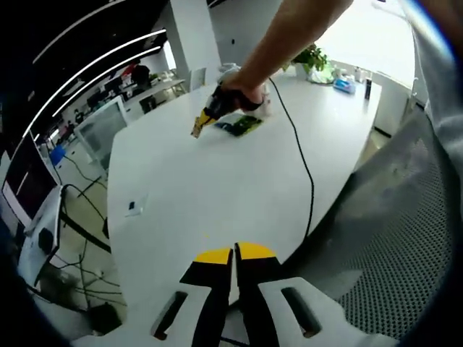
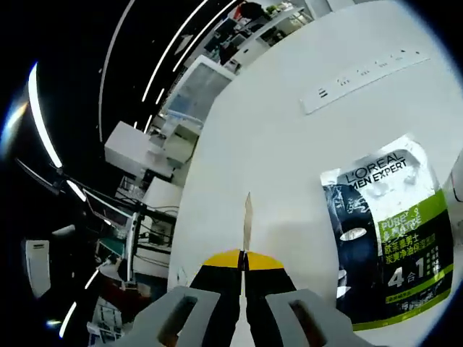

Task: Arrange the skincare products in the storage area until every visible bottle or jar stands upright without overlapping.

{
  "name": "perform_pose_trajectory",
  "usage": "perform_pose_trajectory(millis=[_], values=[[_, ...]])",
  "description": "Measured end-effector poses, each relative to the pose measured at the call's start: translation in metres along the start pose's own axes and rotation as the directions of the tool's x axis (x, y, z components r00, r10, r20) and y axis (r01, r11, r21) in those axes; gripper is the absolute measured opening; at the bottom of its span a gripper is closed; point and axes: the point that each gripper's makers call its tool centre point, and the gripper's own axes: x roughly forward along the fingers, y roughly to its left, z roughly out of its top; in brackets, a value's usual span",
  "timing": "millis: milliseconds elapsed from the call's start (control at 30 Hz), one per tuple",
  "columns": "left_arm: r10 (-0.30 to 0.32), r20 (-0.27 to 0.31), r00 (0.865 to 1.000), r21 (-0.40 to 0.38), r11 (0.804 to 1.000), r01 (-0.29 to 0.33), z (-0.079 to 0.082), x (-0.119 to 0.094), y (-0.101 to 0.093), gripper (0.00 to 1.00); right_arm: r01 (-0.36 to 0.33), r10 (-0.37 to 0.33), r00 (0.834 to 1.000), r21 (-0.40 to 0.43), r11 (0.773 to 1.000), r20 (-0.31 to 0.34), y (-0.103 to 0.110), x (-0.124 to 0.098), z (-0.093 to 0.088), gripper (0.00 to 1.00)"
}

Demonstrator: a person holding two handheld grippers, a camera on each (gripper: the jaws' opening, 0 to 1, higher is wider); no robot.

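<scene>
Now the right gripper reaches the sachet

Both pairs of jaws are pressed together, holding nothing; left gripper waits back on the counter (sachet at 3 o'clock).

sachet: right edge cut off | far-end bottles: too small to identify

A large white table with rounded corners is seen in the left gripper view. A black cable is laid across it toward 5 o'clock, and a small blue-marked item lies at 9 o'clock. A potted plant stands at 1 o'clock. In the right gripper view, a flat L'Oreal sachet lies at 4 o'clock and a white power strip at 1 o'clock.
</scene>
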Motion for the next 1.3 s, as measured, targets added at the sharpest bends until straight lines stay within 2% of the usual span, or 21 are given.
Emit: perform_pose_trajectory(millis=[167,267,467,500,567,733,833,1067,1167,1300], values=[[0.004,-0.006,1.0,-0.001,1.0,-0.004,-0.001,0.0,0.001,0.0,0.059,-0.059,0.998,0.009,0.998,-0.015,-0.017,0.004,0.001,0.0],[0.011,-0.005,1.0,-0.002,1.0,-0.011,-0.001,0.0,0.003,0.0,0.112,-0.113,0.993,-0.027,0.993,-0.045,-0.027,0.003,-0.006,0.0],[0.016,-0.017,1.0,0.0,1.0,-0.016,-0.003,0.0,0.004,0.0,0.126,-0.125,0.992,0.042,0.991,-0.018,-0.034,0.003,-0.001,0.0],[0.021,-0.018,1.0,0.0,1.0,-0.021,-0.003,0.0,0.005,0.0,0.126,-0.124,0.992,0.075,0.989,-0.03,-0.035,0.003,-0.003,0.0],[0.024,-0.016,1.0,-0.001,1.0,-0.024,-0.003,0.0,0.005,0.0,0.136,-0.133,0.99,0.084,0.987,-0.034,-0.039,0.004,-0.004,0.0],[0.023,-0.016,1.0,0.0,1.0,-0.023,-0.003,-0.001,0.005,0.0,0.174,-0.173,0.985,0.071,0.982,-0.028,-0.045,0.002,-0.003,0.0],[0.024,-0.01,1.0,-0.004,1.0,-0.024,-0.002,-0.002,0.005,0.0,0.174,-0.172,0.985,0.082,0.981,-0.026,-0.045,0.002,-0.005,0.0],[0.021,-0.009,1.0,-0.005,1.0,-0.021,-0.002,-0.002,0.005,0.0,0.189,-0.189,0.982,0.101,0.977,-0.003,-0.049,-0.004,-0.002,0.04],[0.02,-0.011,1.0,-0.005,1.0,-0.02,-0.002,-0.002,0.005,0.0,0.181,-0.184,0.983,0.115,0.977,0.014,-0.047,-0.006,0.0,0.08],[0.019,-0.015,1.0,-0.006,1.0,-0.019,-0.003,-0.001,0.005,0.0,0.198,-0.201,0.979,0.103,0.975,0.024,-0.049,-0.01,-0.002,0.1]])
